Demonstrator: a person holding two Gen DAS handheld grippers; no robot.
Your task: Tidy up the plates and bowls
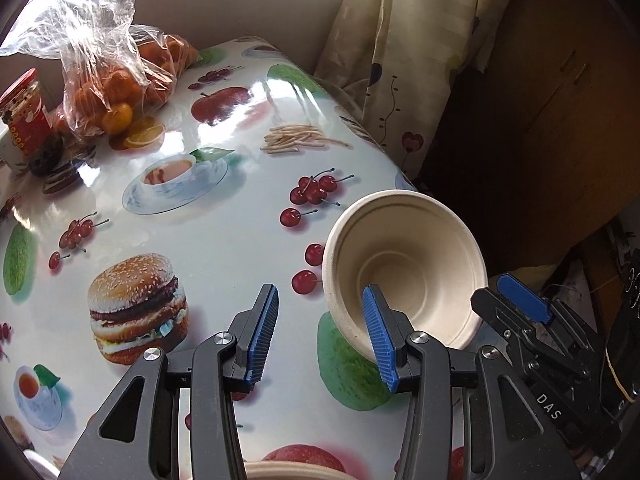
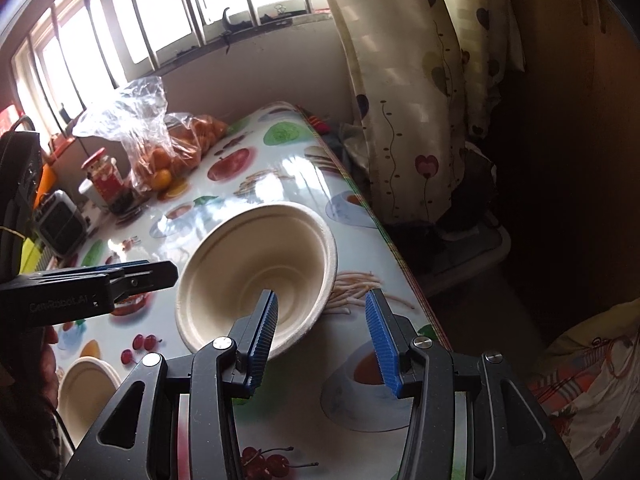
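**Tilted bowl between two wide grippers**

While both cameras look down the fingers, I log one pale beige pulp bowl (image 1: 404,268) as the main item. It is round, with a thick rolled rim, a matte fibrous wall and faint concentric steps down to a small flat base. It sits tilted, its opening turned toward my left camera, near the right edge of the surface (image 1: 240,92), which wears a glossy cloth printed with cherries, a burger, apples and teacups.

My left gripper (image 1: 320,336) stands wide; its right finger overlaps the near rim of the bowl in view, the left finger is well clear over the cloth. I cannot tell whether that finger touches the bowl. My right gripper (image 2: 322,340) is also wide; its left finger lies across the bowl's near rim (image 2: 256,272), its right finger is off to the side over the printed cloth. Nothing is clamped by either.

A second bowl (image 2: 86,388) of the same material rests on the surface at lower left in the right view; part of it is hidden by the gripper frame.

At the far corner lie a clear bag of oranges (image 1: 116,84) and a red-lidded jar (image 1: 24,116), its label too blurred to read.
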